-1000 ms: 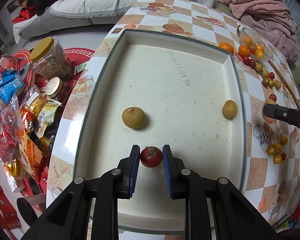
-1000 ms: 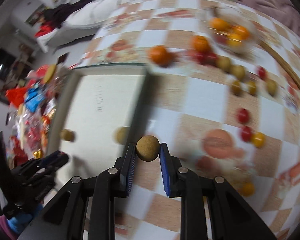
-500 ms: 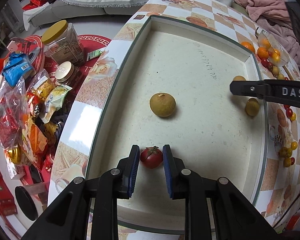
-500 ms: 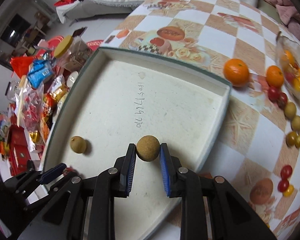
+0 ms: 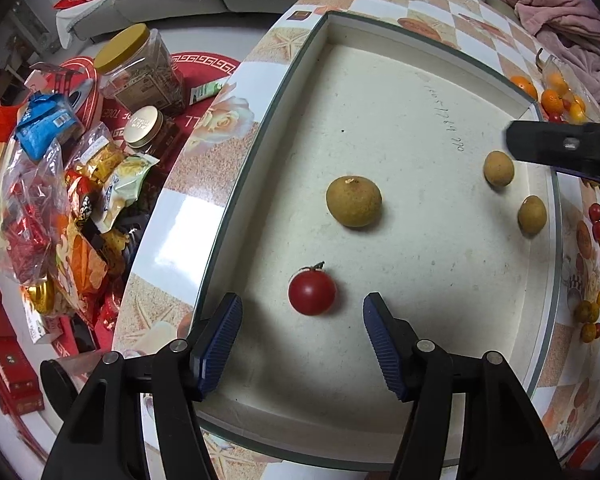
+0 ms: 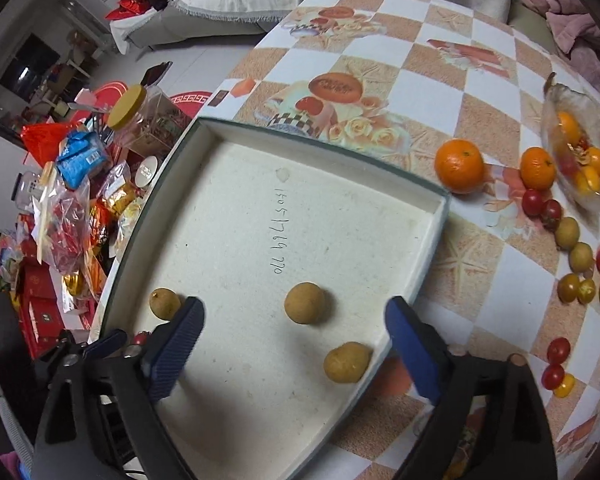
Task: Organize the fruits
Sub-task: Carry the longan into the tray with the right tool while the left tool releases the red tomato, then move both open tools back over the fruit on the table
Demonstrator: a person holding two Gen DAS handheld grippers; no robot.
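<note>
A white tray (image 5: 400, 60) lies on the checkered table. In it lie a red cherry tomato (image 5: 312, 293) and three tan longans (image 5: 353, 201) (image 5: 498, 168) (image 5: 532, 214). My left gripper (image 5: 302, 344) is open just behind the tomato, not touching it. My right gripper (image 6: 296, 340) is open above the tray; a longan (image 6: 305, 303) lies on the tray floor between its fingers, another longan (image 6: 347, 361) near the tray wall, a third (image 6: 165, 303) by the left finger. The right gripper also shows at the right edge of the left wrist view (image 5: 564, 148).
On the table right of the tray (image 6: 320, 148) lie two oranges (image 6: 459, 165) (image 6: 537, 168), a glass bowl of fruit (image 6: 580, 160), and several loose longans and cherry tomatoes (image 6: 556, 360). Snack bags and jars (image 5: 60, 184) crowd the floor at left.
Both grippers opened. The left let go of the tomato onto the tray floor; the right let go of its longan, which now lies in the tray.
</note>
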